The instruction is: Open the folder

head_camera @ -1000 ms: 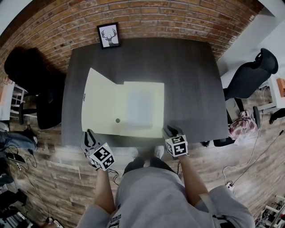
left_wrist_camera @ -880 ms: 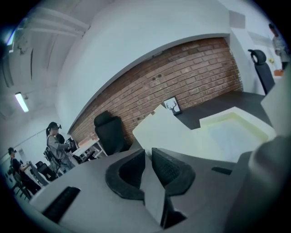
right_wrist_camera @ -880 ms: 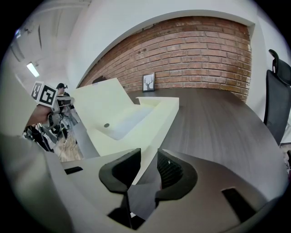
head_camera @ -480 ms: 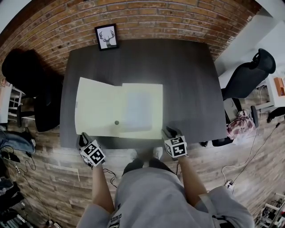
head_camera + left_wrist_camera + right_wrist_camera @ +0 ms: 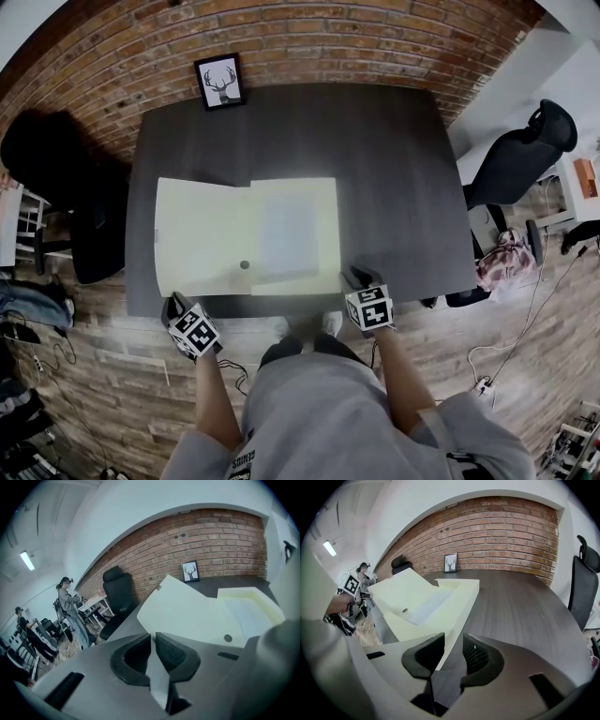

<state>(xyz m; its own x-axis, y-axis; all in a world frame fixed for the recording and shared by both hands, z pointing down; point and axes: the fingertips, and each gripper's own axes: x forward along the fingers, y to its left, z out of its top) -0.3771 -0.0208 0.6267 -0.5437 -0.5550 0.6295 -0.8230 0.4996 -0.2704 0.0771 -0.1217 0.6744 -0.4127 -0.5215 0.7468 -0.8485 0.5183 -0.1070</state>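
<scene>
A pale yellow folder [image 5: 281,234] lies spread open on the dark table [image 5: 394,187]. Its cover [image 5: 202,234] is turned out to the left, with a small round snap [image 5: 245,265] near the fold. My left gripper [image 5: 172,302] is at the cover's near left corner. In the left gripper view that left gripper [image 5: 153,639] is shut on the thin cover sheet [image 5: 187,611]. My right gripper [image 5: 356,278] stands at the folder's near right corner. Its jaws have just been opening. In the right gripper view the right gripper [image 5: 453,641] stands apart around the folder's corner edge [image 5: 450,634], not pressing it.
A framed deer picture [image 5: 219,82] leans on the brick wall at the table's far left. Black office chairs stand at the right [image 5: 520,164] and the left [image 5: 56,159]. People [image 5: 68,604] stand far off to the left. The person's legs are at the table's near edge.
The cover has swung down to the left and lies nearly flat. My left gripper has sunk and moved left with it. The right gripper has stayed in place.
</scene>
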